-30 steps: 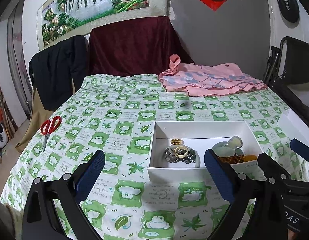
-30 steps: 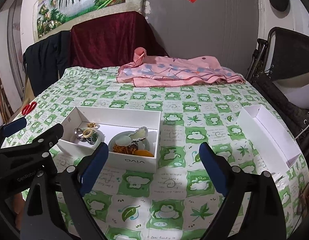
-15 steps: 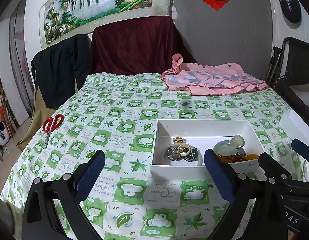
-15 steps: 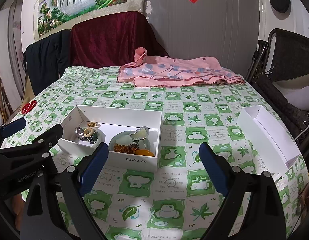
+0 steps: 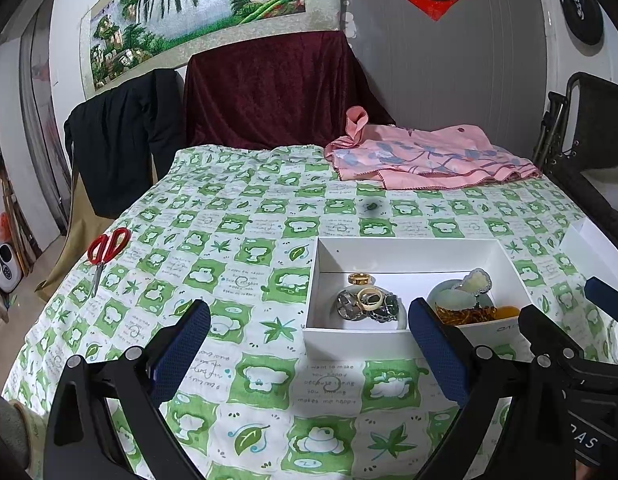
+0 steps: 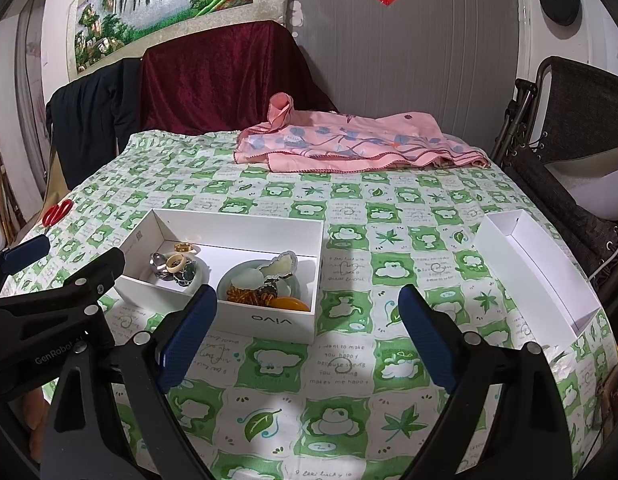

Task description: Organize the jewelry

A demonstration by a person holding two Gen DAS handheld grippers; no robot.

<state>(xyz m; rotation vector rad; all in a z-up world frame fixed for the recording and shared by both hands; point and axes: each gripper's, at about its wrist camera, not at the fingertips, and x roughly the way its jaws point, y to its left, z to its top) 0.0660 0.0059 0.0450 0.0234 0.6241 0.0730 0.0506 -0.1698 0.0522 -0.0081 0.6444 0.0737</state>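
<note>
The left gripper [image 5: 309, 344] hangs above the near part of the table [image 5: 269, 216], its blue-padded fingers [image 5: 181, 344] spread wide with nothing between them. The right gripper [image 6: 305, 332] is held just beside it, also above the near edge, and its fingers [image 6: 425, 336] likewise stand wide apart and empty; the left gripper's black frame shows at the lower left of the right wrist view.

Just ahead of both grippers, near the middle of the near half of the table, sits an open white box [image 6: 269, 322] with "vivo" printed on its front wall. Inside it, at the left end, a small white dish [image 5: 399, 320] carries a cluster of rings [image 5: 367, 300]: a cream band, silver and dark ones, with a gold ring [image 5: 361, 279] lying just behind on the box floor. At the right end a pale green dish [image 6: 289, 286] holds jade-coloured pendants [image 6: 283, 266], a tangle of gold chain [image 6: 245, 296] and an amber piece [image 6: 291, 304] at the front corner.

Near the table's right edge, well apart from the box, lies an empty white box lid [image 6: 537, 276], open side up. Red-handled scissors [image 5: 105, 248] lie at the left edge. A pink patterned cloth [image 5: 425, 158] is bunched at the far right corner. The table wears a green-and-white checked cloth [image 6: 349, 380] printed with leaves and bears.
</note>
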